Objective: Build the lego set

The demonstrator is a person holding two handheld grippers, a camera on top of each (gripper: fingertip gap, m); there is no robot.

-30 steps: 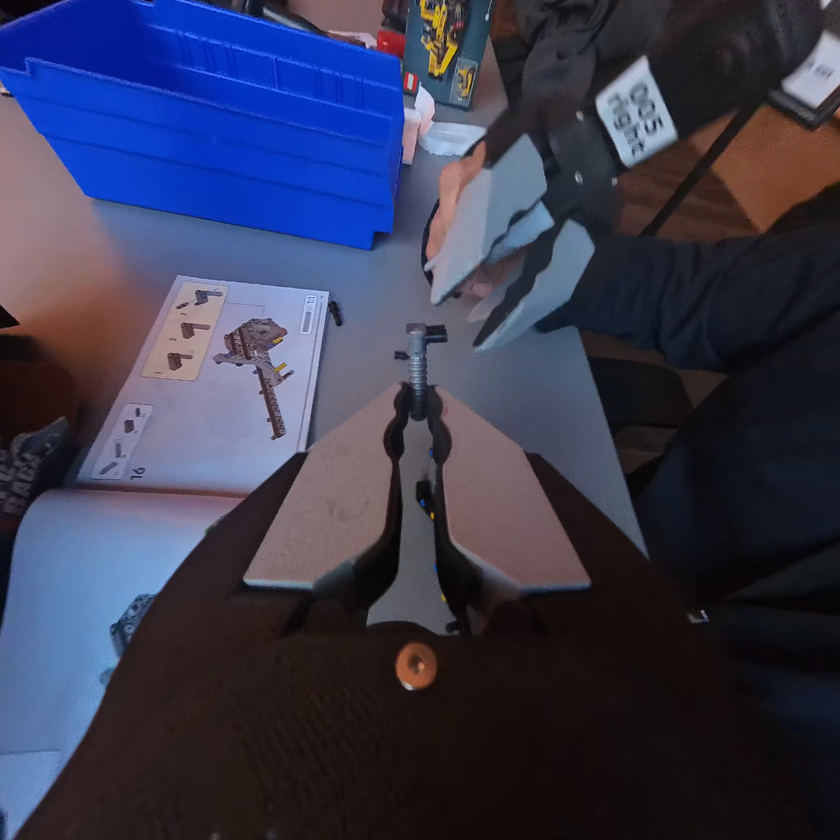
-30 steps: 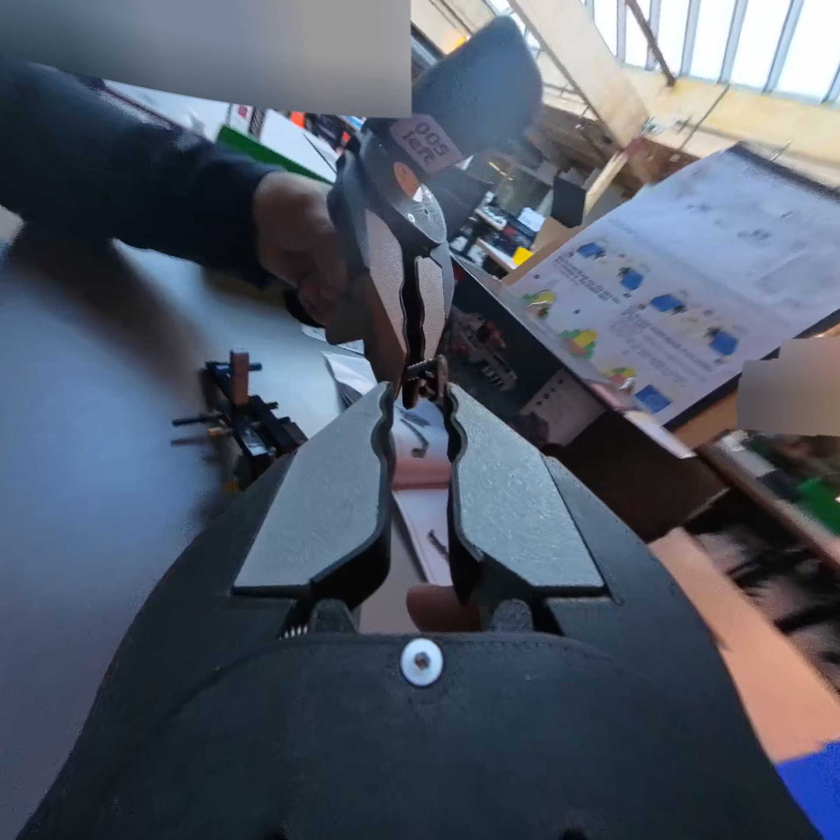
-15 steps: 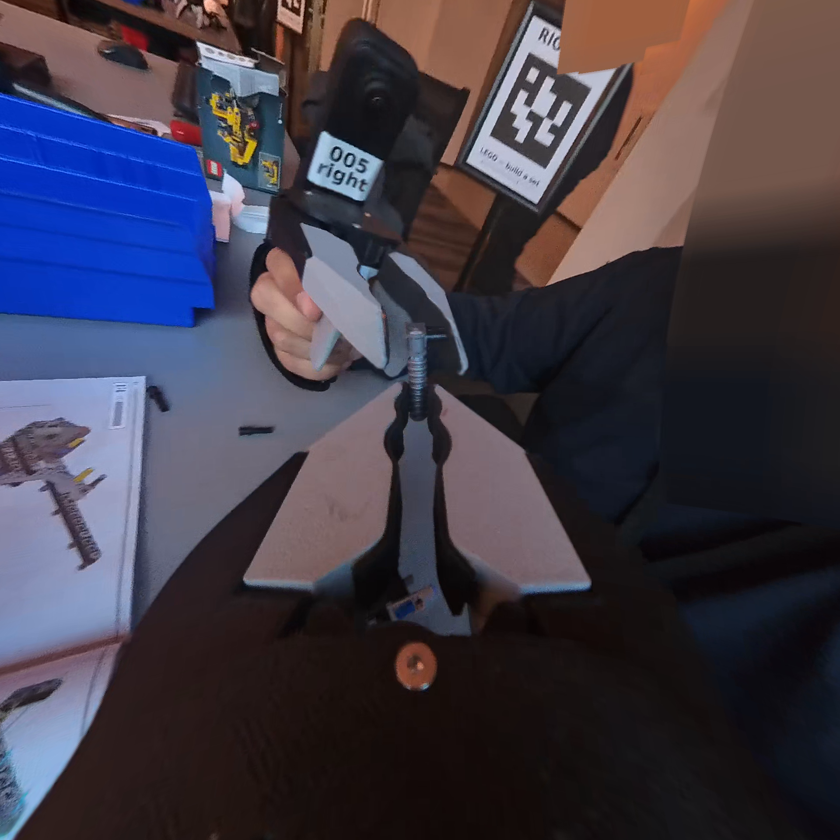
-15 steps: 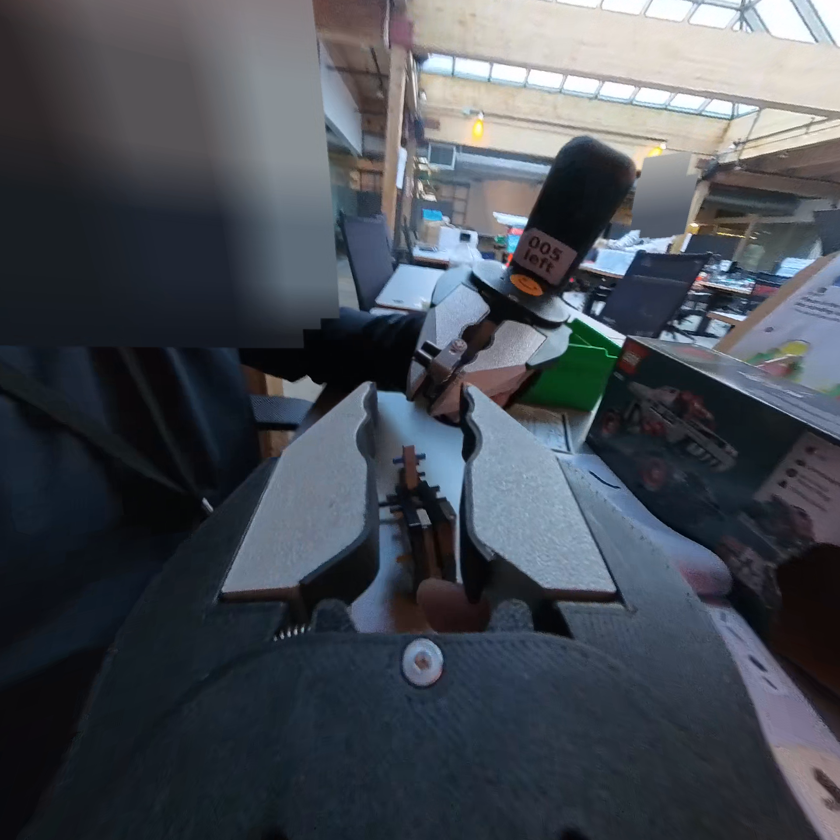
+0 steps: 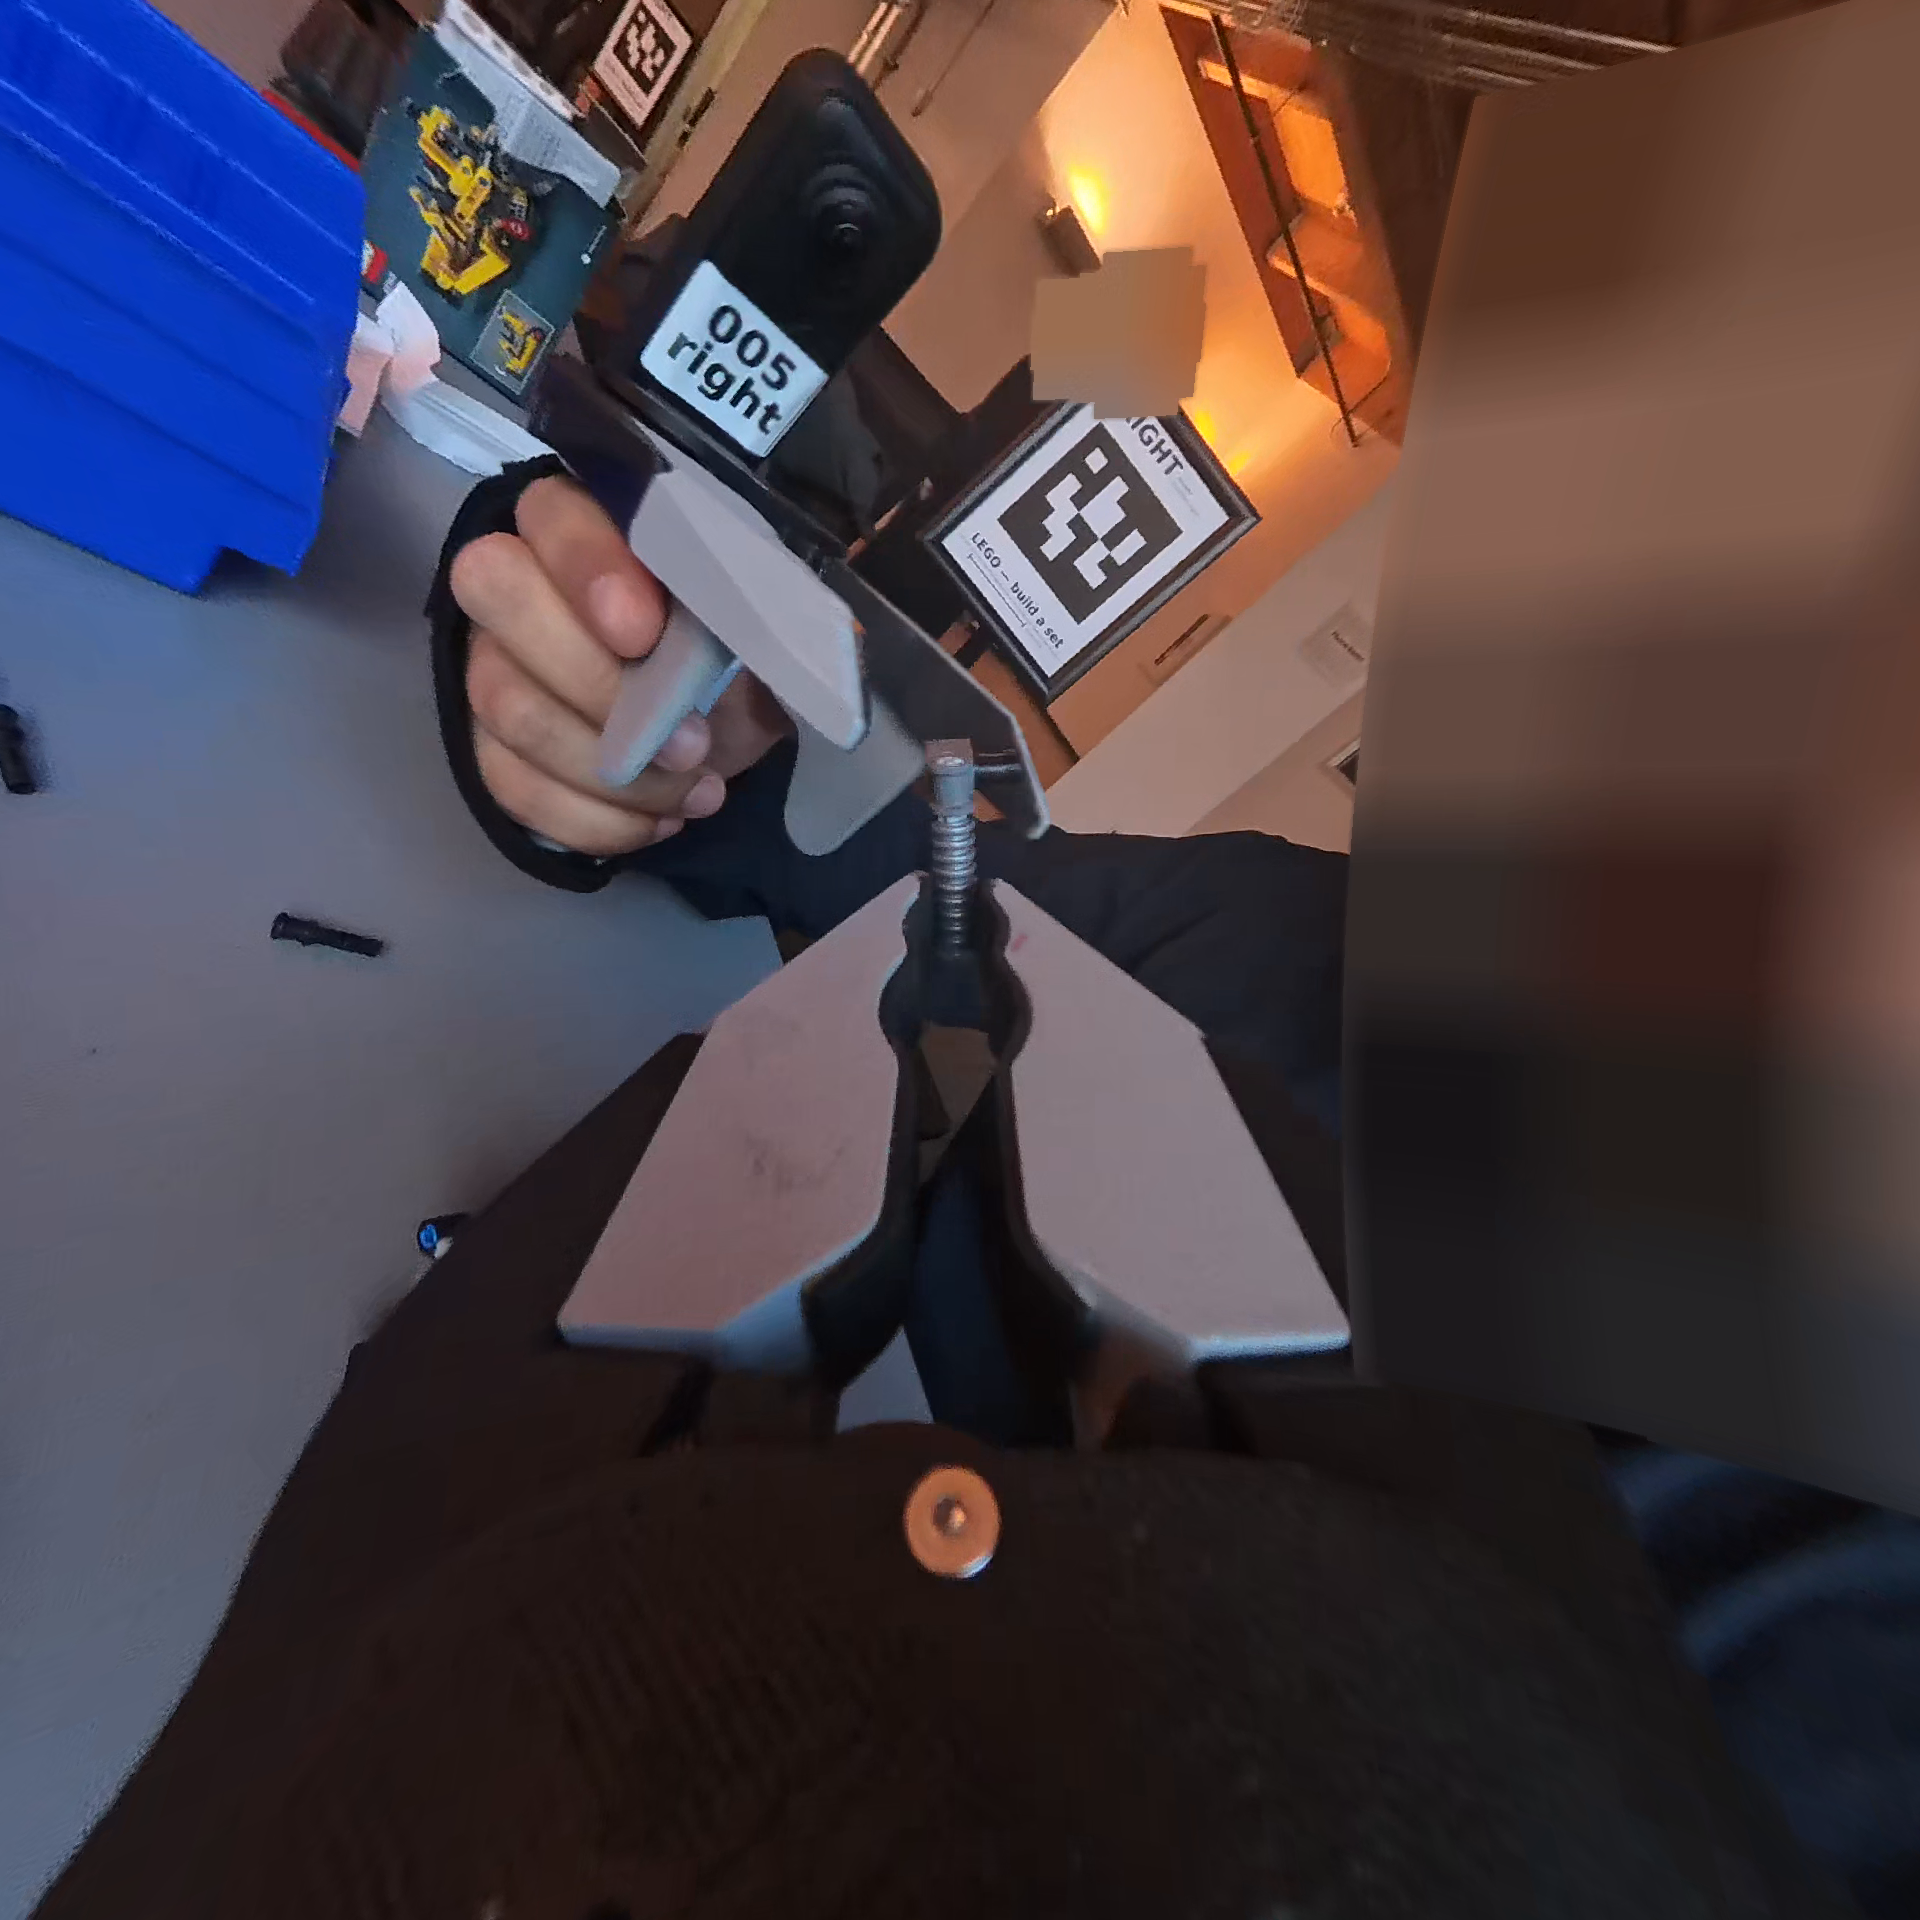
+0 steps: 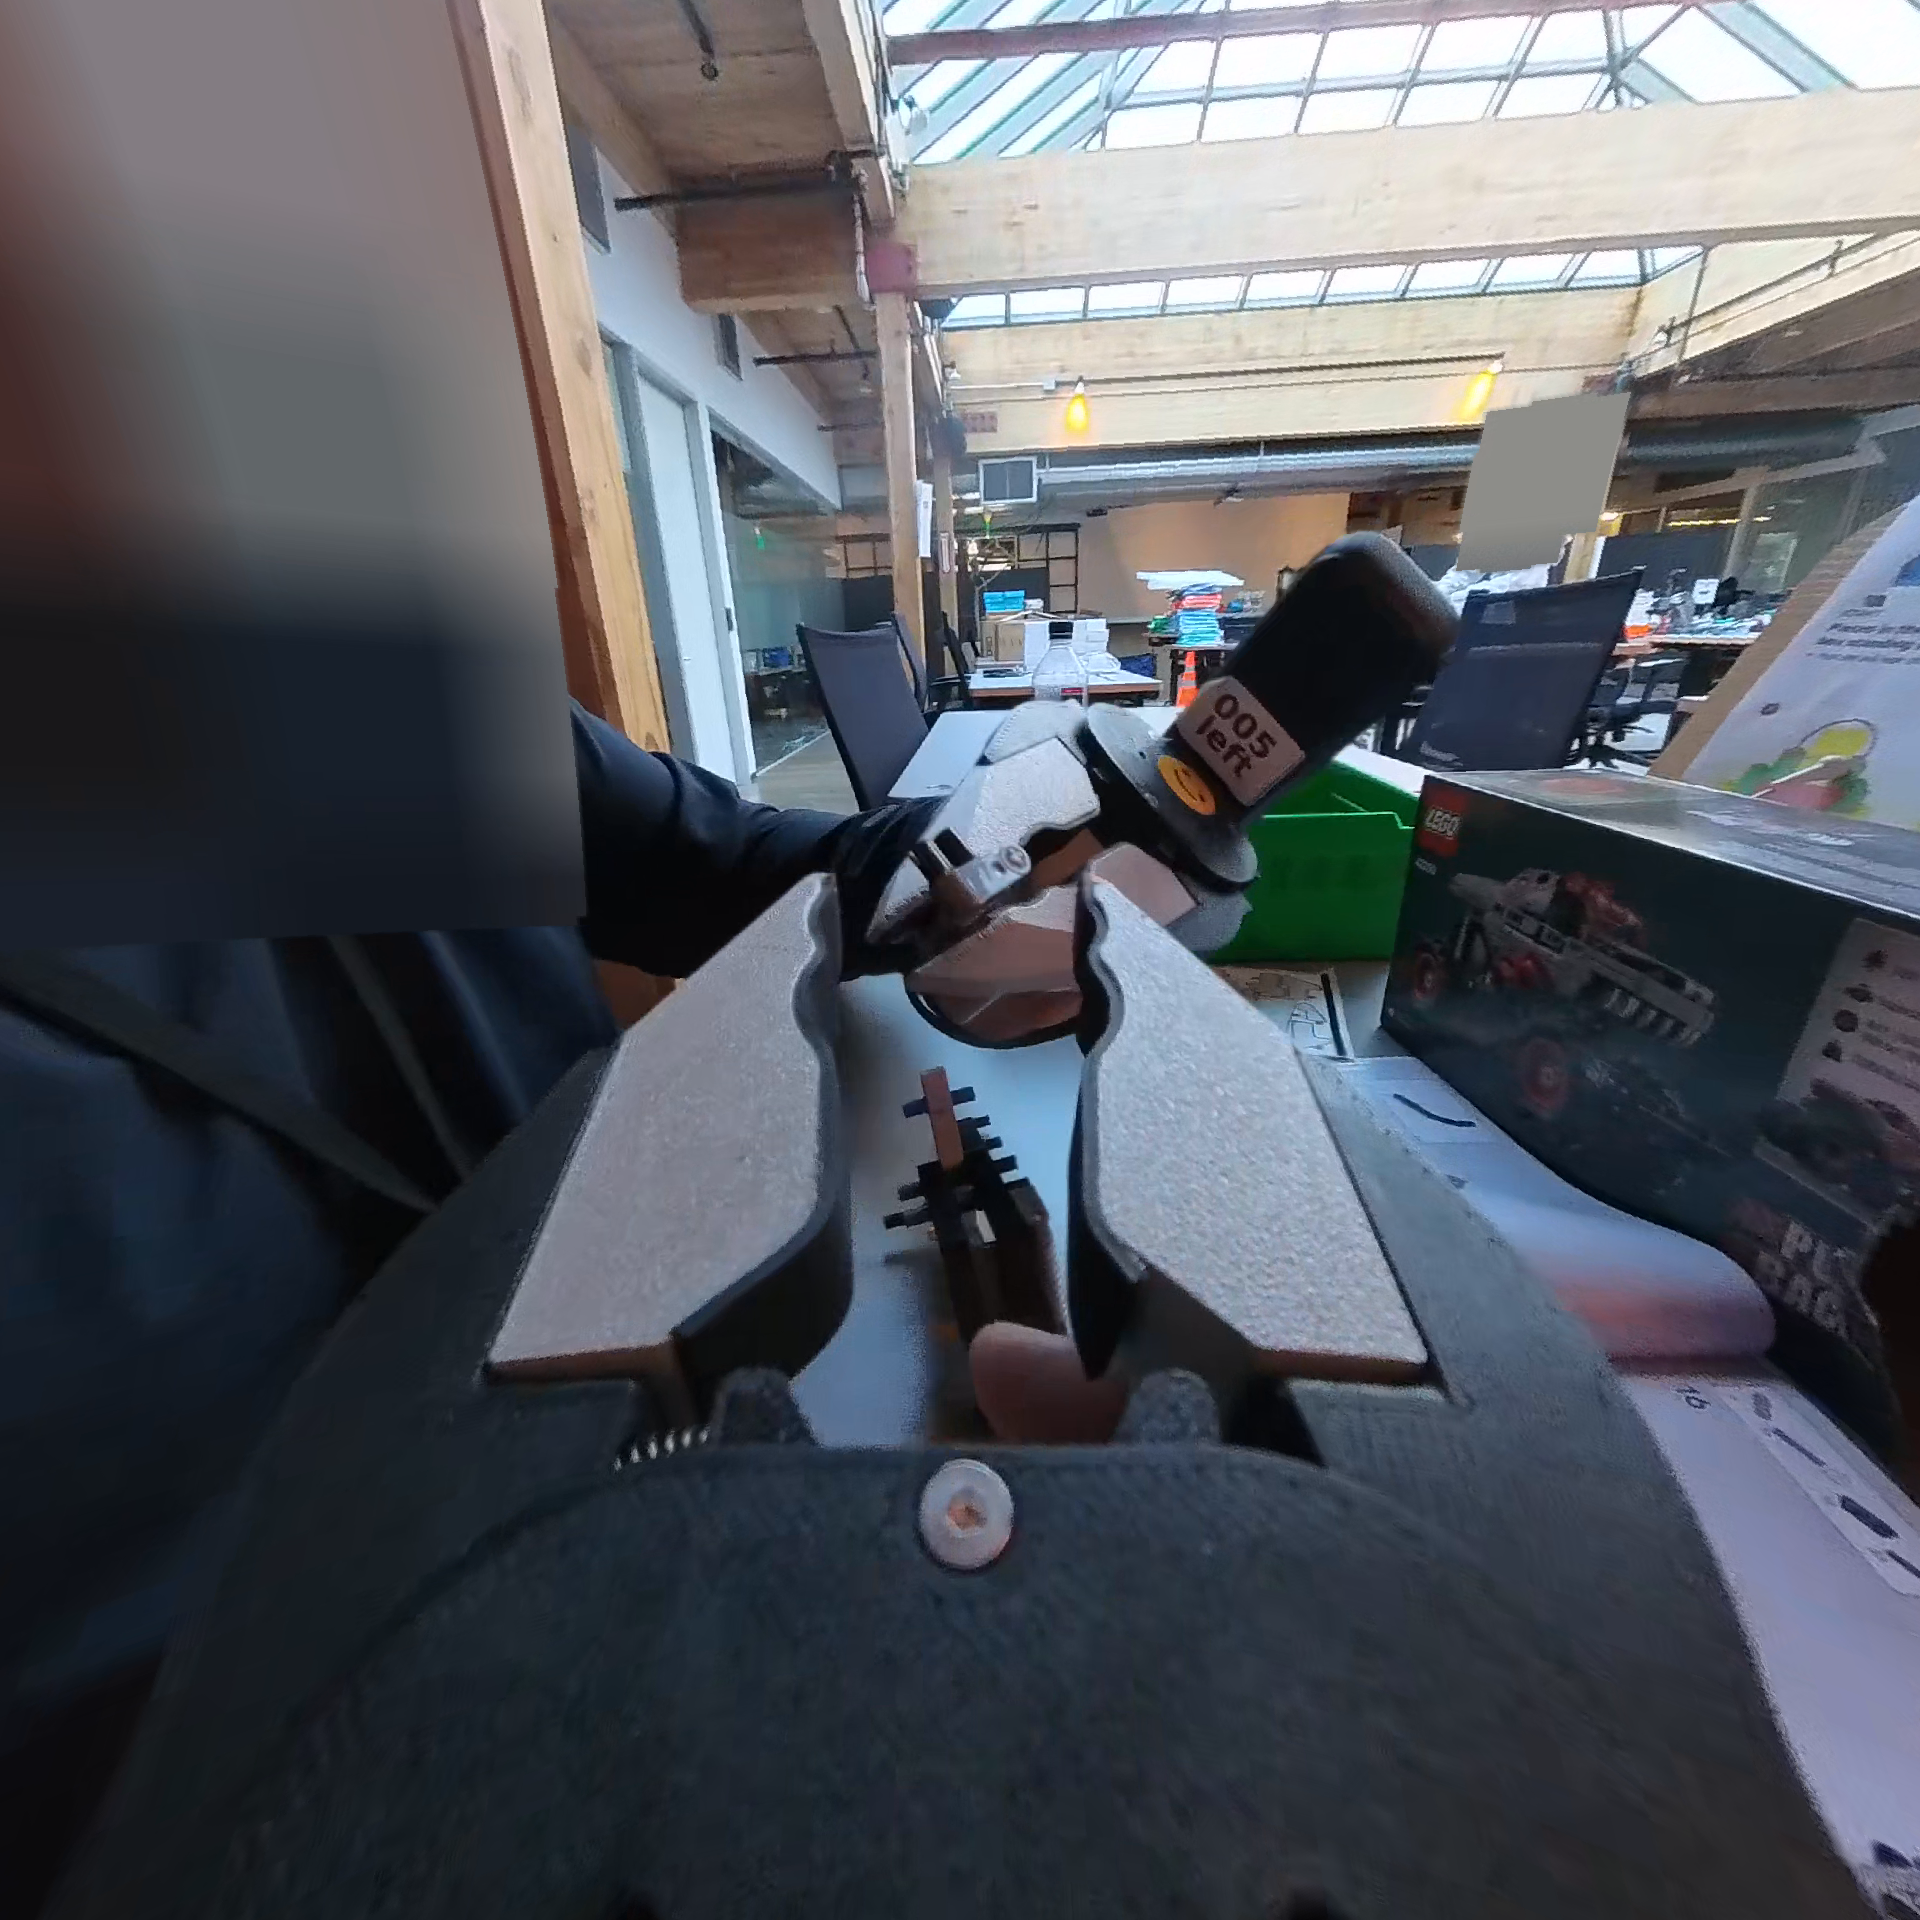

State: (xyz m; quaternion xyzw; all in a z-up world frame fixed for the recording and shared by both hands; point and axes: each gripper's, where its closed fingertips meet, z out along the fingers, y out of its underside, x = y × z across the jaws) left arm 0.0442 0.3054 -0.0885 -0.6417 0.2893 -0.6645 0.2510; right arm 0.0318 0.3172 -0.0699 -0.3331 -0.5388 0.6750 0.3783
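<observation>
Jaws of the left gripper (image 5: 954, 925) are pinching a spring piece (image 5: 951, 831) — right gripper (image 6: 961, 1049) is gaping wide, empty — most building is waiting.

right claw (image 6: 961, 987): rough matt grey plates | counter (image 5: 187, 831): smooth matt grey | bin (image 5: 156, 281) at 10 o'clock: glossy blue plastic | box (image 6: 1662, 997): glossy card

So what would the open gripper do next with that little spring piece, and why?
Probably ease forward and close on the grey head of the spring piece. The left gripper is shut on its lower end, leaving the head exposed, and the right gripper is open and empty, tips right beside it.
</observation>
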